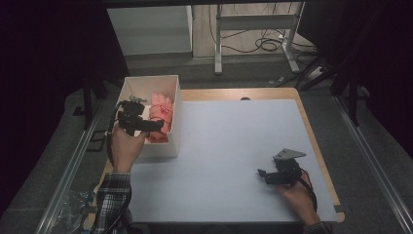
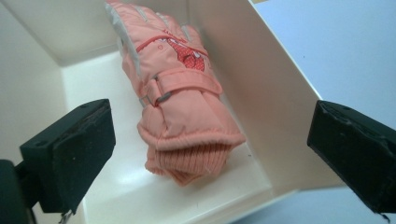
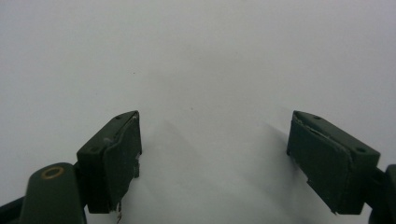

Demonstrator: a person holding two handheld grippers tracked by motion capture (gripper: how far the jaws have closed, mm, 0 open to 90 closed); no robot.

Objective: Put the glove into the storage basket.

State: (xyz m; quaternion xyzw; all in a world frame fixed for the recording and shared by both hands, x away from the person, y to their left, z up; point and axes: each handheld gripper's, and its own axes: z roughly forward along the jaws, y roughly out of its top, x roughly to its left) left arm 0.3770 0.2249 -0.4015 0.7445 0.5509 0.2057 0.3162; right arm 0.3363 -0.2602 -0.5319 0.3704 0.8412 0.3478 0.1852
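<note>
A salmon-pink padded glove (image 1: 160, 117) lies inside a white open box (image 1: 174, 146) at the table's left. In the left gripper view the glove (image 2: 180, 100) rests along the box's right wall (image 2: 261, 98), knit cuff toward the camera. My left gripper (image 1: 155, 125) hovers above the box's near end, held in a hand; its jaws stand wide apart with nothing between them, the glove (image 2: 180, 100) lying below and beyond my left gripper (image 2: 212, 154). My right gripper (image 1: 263, 174) sits low at the table's right, open (image 3: 215, 158) over bare white surface.
The white tabletop (image 1: 229, 156) has a wooden edge (image 1: 319, 151) on the right and far side. Beyond the table are a white cabinet (image 1: 151, 29), a metal frame's legs (image 1: 253, 24) and floor cables (image 1: 268, 45). A person's plaid sleeve (image 1: 113, 200) enters at bottom left.
</note>
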